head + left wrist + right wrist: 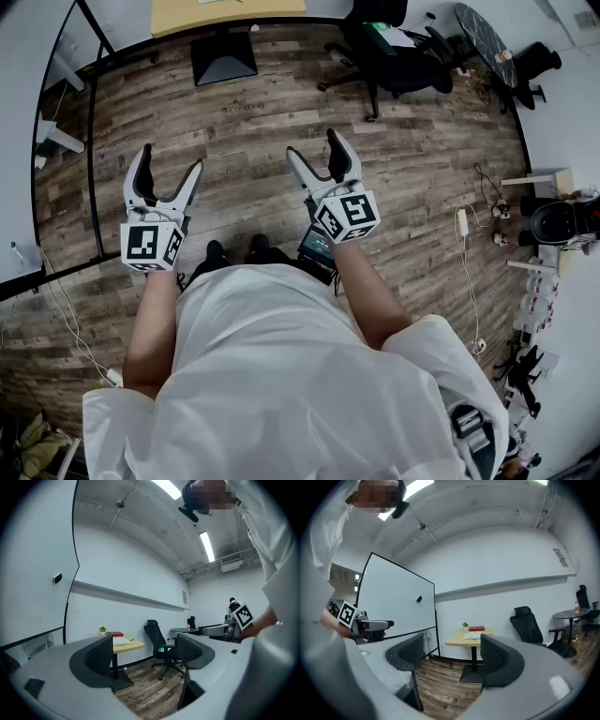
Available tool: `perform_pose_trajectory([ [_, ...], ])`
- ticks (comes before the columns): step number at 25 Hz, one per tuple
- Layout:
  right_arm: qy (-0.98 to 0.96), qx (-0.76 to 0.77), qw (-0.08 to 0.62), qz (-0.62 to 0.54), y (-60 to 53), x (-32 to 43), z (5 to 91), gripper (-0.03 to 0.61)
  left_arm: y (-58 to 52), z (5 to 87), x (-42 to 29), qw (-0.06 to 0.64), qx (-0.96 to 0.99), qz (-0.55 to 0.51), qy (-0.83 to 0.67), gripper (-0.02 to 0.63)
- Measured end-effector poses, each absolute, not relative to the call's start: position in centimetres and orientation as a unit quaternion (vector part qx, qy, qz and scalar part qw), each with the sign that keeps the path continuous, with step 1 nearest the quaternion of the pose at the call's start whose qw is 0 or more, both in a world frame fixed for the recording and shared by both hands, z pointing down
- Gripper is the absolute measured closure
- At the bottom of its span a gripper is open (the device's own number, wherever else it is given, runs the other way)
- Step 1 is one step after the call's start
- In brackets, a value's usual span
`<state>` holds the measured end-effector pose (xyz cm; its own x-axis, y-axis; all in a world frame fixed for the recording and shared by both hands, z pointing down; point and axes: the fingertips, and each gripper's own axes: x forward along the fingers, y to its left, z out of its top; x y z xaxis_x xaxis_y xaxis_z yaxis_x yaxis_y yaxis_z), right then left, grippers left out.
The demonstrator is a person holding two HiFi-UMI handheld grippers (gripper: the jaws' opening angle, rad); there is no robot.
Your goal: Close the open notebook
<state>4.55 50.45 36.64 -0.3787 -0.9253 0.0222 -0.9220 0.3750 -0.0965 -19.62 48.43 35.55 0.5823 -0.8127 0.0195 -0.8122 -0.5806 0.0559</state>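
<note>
The open notebook lay flat on top of the small wooden surface with its pages showing, so the job of closing it had not begun. A red book and a little green plant sat on the same surface, just behind the notebook, on the wall side. The person stood well away from the surface, out on the wood floor, too far to reach anything on it. The left hand-held gripper was held out level and pointed toward the surface. Its two jaws stood wide apart with only air between them. The right hand-held gripper was held the same way, wide and empty. I think both were kept open like that so they would be ready to take a page or cover once the person got close. They were likely aimed at the surface so each could see the notebook ahead. A black office chair stood on the floor near the surface but apart from it, so it did not seem to block the way. A big whiteboard stood on the other side of the surface. The person would probably need to walk up to the surface first.
</note>
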Motion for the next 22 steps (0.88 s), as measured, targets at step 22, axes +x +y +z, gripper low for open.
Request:
perform_pose_trajectory([
  [22, 0.844, -0.526, 0.074, -0.075, 49.0, 9.9, 35.9, 0.207, 47.1, 36.1, -14.4, 0.048, 0.889, -0.002, -0.455, 0.202],
])
